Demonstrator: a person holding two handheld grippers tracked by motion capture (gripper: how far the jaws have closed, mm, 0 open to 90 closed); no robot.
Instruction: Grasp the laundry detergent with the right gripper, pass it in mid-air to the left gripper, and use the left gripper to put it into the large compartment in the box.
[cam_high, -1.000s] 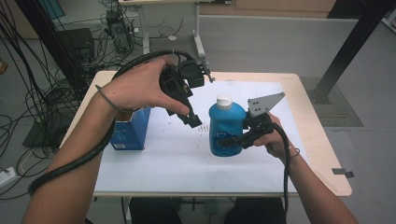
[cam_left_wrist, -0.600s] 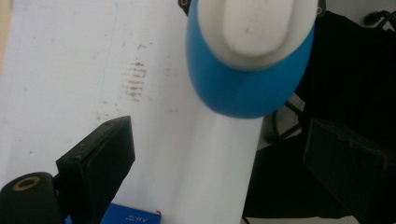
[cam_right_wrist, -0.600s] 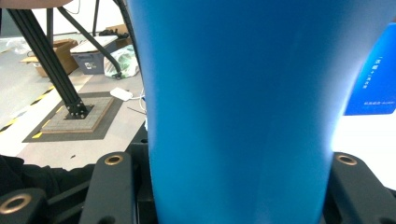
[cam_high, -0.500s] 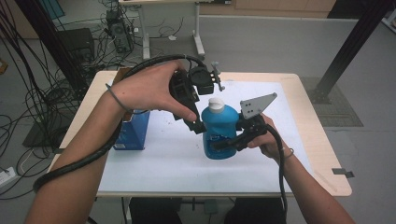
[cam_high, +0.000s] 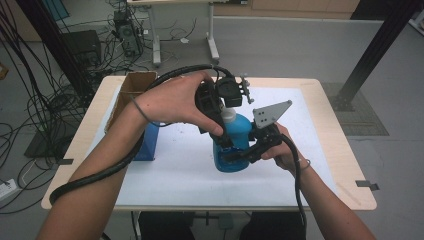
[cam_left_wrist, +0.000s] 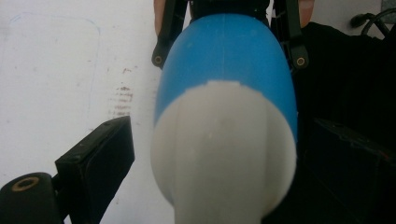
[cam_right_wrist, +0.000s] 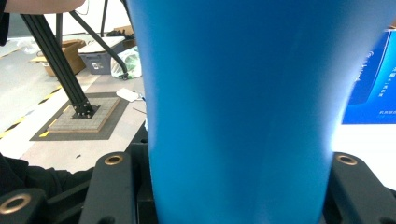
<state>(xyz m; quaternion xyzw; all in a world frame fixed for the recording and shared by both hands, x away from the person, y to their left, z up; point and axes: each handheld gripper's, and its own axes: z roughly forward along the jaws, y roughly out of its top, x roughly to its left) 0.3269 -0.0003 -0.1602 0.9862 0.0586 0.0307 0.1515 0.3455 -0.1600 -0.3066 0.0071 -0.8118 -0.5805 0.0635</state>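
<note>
A blue bottle (cam_high: 241, 134) with a white cap (cam_high: 229, 116) stands upright over the white mat (cam_high: 170, 172). My right gripper (cam_high: 239, 154) is shut on its lower body from the right; in the right gripper view the blue wall (cam_right_wrist: 238, 102) sits between both jaws. From above, my left gripper (cam_high: 226, 129) points down with its jaws open on either side of the cap. In the left gripper view the cap (cam_left_wrist: 224, 154) sits between them, and a gap shows beside the left fingertip (cam_left_wrist: 100, 154).
A blue carton (cam_high: 148, 142) stands on the mat to the left, partly behind the left forearm. An open cardboard box (cam_high: 133, 84) sits at the table's far left corner. The wooden table edge (cam_high: 345, 165) runs along the right.
My left gripper moved right and came down over the cap. The right gripper shifted the bottle slightly left, toward the mat's middle.
</note>
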